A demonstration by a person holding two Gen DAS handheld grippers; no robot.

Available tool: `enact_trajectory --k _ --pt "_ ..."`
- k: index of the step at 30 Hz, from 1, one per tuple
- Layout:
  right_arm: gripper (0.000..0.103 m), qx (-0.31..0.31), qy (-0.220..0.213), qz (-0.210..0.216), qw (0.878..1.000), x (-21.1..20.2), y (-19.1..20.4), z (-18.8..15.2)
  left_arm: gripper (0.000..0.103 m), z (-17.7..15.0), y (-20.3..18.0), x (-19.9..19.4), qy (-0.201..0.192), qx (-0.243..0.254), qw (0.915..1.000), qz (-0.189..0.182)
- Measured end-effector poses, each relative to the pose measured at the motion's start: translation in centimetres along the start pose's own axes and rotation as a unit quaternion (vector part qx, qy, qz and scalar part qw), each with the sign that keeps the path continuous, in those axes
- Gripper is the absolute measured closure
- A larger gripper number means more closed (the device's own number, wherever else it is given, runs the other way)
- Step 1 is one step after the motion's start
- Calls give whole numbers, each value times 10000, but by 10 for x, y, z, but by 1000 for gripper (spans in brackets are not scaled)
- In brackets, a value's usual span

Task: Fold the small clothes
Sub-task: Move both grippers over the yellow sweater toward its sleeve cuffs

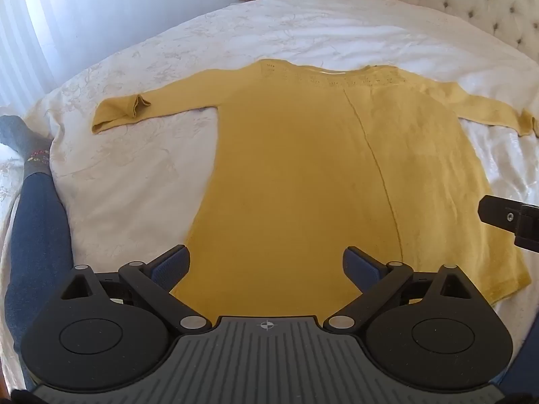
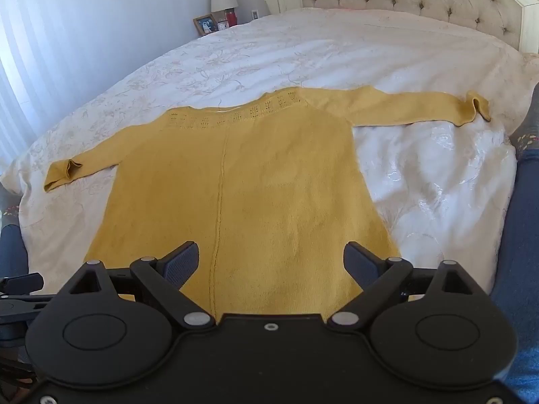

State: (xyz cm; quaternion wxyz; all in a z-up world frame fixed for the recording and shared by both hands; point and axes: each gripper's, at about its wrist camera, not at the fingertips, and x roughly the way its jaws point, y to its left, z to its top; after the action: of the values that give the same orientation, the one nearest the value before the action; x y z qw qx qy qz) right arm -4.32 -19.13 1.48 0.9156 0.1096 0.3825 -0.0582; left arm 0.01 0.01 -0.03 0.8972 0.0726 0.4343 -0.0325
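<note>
The left gripper (image 1: 266, 264) hangs low over the near hem with its fingers spread wide and nothing between them; the right gripper (image 2: 271, 262) does the same a little to the side, also wide open and empty, and its tip shows at the right edge of the left wrist view. Under and ahead of both lies the yellow sweater (image 1: 303, 168), spread flat on the white bed cover (image 1: 128, 175), with its hem toward the grippers and its neckline (image 2: 235, 109) toward the padded headboard (image 2: 404, 3). Its body runs lengthwise away from the grippers, marked by a raised seam (image 2: 219, 208) down the middle, while the two sleeves stick straight out to either side, so the widest line runs across the bed. The left sleeve (image 1: 151, 107) ends in a turned-back cuff, and so does the right sleeve (image 2: 421, 106). As for folding, nothing appears to be done yet: no sleeve is laid in, no edge is doubled over. By my reading the garment is only smoothed out and ready, and every fold is still left to make. The person's legs in jeans (image 1: 37, 235) flank the sweater.
</note>
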Motion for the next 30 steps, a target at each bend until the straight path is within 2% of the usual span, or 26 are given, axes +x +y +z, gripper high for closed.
enact_trajectory --k 5,7,8,30 --pt "10 -66 88 -1 9999 1 1 0 4 1 6 6 132 -69 9999 -39" --pt "10 -165 75 -116 9998 4 8 -2 4 -1 -6 2 90 85 9998 124" --pt "10 -157 90 -110 9998 5 7 -2 4 0 -1 5 147 37 9999 31" --pt "10 -439 134 -174 9988 9 11 -4 4 1 -7 9 132 120 9998 -22"
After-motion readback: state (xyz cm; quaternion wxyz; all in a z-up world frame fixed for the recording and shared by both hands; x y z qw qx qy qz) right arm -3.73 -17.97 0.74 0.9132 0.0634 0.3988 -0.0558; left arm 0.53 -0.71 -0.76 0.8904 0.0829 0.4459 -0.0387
